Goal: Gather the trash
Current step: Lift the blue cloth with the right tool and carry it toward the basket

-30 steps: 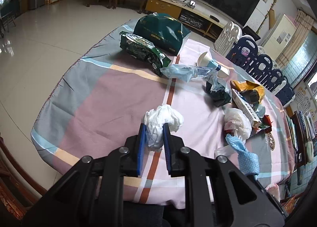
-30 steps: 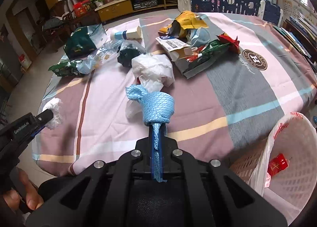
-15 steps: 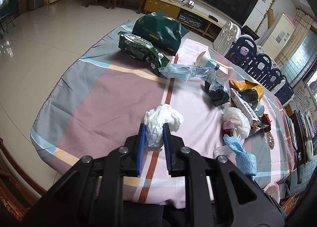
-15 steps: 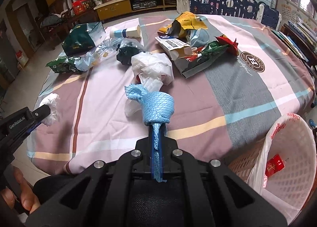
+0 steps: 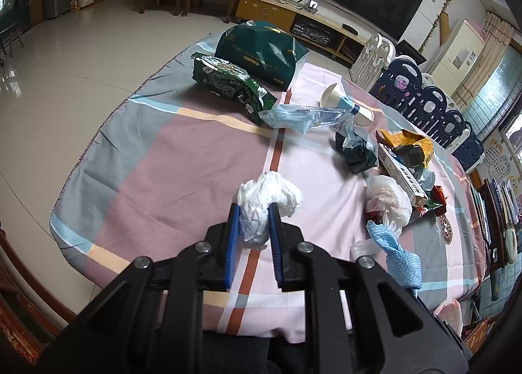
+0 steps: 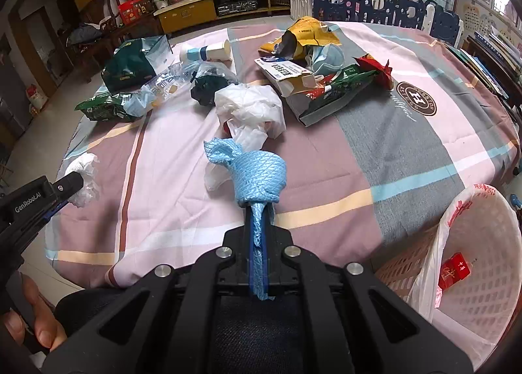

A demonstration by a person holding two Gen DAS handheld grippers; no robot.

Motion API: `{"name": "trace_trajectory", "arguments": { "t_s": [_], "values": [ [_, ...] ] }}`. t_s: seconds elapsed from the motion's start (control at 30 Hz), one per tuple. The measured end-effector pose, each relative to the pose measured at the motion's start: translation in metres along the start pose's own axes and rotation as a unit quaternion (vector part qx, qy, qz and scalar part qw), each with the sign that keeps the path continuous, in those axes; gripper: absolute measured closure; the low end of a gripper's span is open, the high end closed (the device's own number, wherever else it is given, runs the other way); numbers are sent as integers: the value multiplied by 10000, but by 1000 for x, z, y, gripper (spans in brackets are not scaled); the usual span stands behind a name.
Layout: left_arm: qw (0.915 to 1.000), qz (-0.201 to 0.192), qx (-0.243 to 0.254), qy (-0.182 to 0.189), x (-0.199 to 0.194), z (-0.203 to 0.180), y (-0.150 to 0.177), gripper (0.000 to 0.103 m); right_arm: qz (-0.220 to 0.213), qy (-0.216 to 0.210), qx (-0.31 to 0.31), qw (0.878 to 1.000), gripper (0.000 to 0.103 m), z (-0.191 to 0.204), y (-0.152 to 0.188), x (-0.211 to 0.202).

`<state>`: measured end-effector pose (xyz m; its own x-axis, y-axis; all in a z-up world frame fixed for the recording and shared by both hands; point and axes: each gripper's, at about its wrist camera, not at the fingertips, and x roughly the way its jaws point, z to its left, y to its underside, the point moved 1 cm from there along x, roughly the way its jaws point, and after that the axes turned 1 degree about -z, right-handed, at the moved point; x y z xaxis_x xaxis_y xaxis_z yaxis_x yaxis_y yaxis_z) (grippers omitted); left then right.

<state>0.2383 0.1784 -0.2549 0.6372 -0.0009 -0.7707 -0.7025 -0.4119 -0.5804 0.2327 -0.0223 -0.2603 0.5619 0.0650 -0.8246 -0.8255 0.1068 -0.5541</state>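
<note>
Both grippers keep their loads: my left gripper still pinches the white tissue wad, my right gripper the blue cloth, now nearer the lined basket beside the table.

Colours here are all over the place. The plaid tablecloth is dusty mauve, pale pink and grey blocks with cream, light blue and rust stripes, plus a dark round crest with white letters. The crumpled tissue wad is plain white, pinched between blue-padded black fingers. The knotted cloth is sky blue with a fine diamond weave. The lattice plastic basket is cream, its liner white with red print, and holds a red packet.
</note>
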Motion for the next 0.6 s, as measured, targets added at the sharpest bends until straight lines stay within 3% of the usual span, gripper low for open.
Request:
{"name": "trace_trajectory", "arguments": {
  "t_s": [0.6],
  "values": [
    [10000,-2,0,-2,0,0,0,84,14,-12,16,10000,99,-1,0,0]
  ]
}}
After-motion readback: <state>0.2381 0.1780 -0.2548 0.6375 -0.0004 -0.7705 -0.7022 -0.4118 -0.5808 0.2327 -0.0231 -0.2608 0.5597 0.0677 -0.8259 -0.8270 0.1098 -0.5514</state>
